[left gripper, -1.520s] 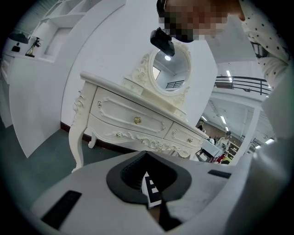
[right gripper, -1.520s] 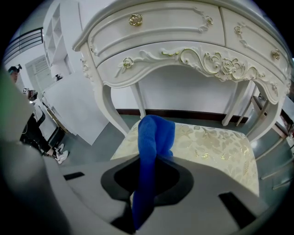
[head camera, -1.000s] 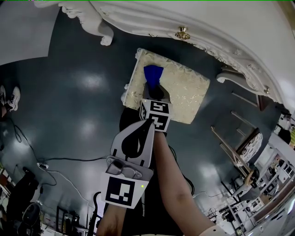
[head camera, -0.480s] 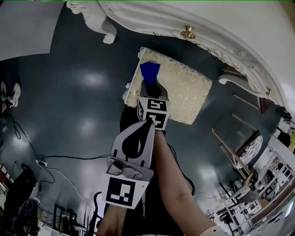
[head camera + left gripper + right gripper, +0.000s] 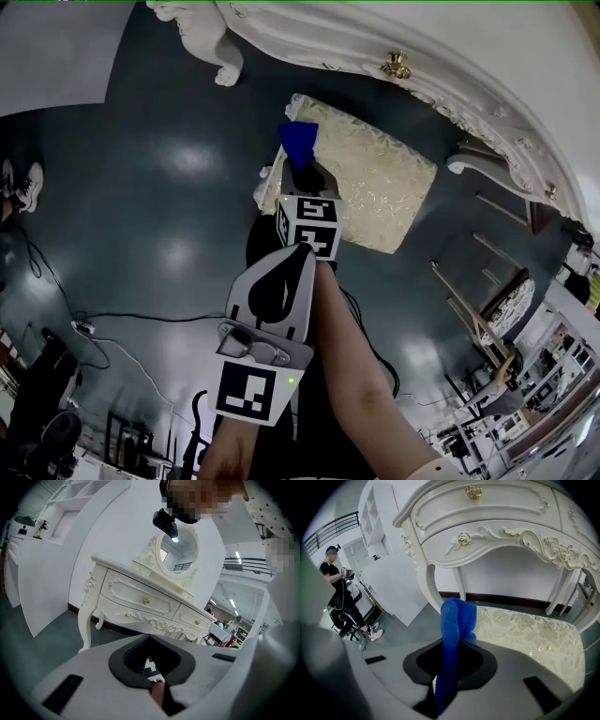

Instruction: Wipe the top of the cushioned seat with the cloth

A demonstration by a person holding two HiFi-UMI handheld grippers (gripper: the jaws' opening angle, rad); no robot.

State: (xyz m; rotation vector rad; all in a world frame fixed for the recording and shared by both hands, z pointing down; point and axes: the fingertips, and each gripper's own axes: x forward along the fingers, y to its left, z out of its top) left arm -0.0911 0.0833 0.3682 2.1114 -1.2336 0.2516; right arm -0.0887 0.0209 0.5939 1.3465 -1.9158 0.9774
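A blue cloth (image 5: 457, 620), soft, light and floppy (likely terry, so it should drag well and not slip), is best pinched at one bunched end, leaving the rest free to wipe. The right gripper (image 5: 451, 670) does just that: its jaws are clamped on the cloth, whose free end sticks out ahead. It appears to rest on the left end of the cream cushioned seat (image 5: 529, 632), near a corner. The left gripper (image 5: 302, 251) is held back behind it, jaws together and empty. A white dressing table (image 5: 497, 522) stands over the seat.
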